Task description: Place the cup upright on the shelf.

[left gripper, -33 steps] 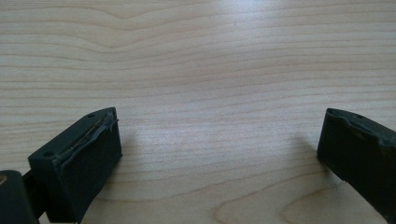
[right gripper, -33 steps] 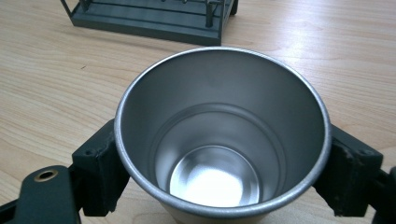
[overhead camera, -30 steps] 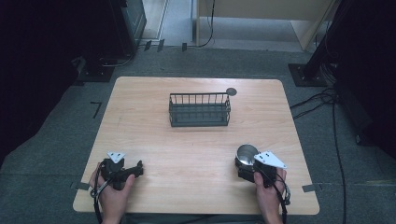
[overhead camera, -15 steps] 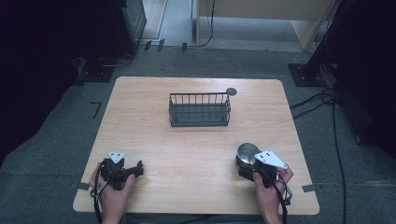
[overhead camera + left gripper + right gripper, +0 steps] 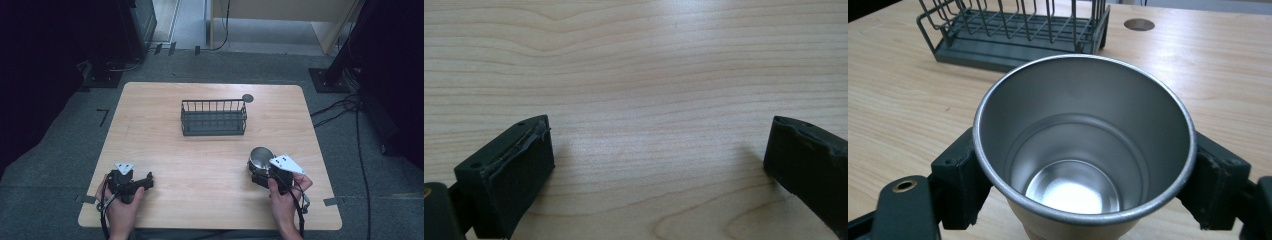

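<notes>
At five o'clock on the table (image 5: pixel 210 165), the right gripper (image 5: pixel 262 172) clasps a steel cup (image 5: pixel 261 157).
Its jaws press the cup's sides just under the rim, the cup upright and empty on the wood. At seven o'clock the left gripper (image 5: pixel 142 183) rests with jaws spread wide over bare wood. A wire basket (image 5: pixel 214 117) stands toward twelve o'clock, well apart from both, a round hole (image 5: pixel 247 98) just beside it.

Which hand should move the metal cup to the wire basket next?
Right. The right gripper has its jaws around the metal cup; the left gripper is open over bare table, farther from the wire basket.
</notes>
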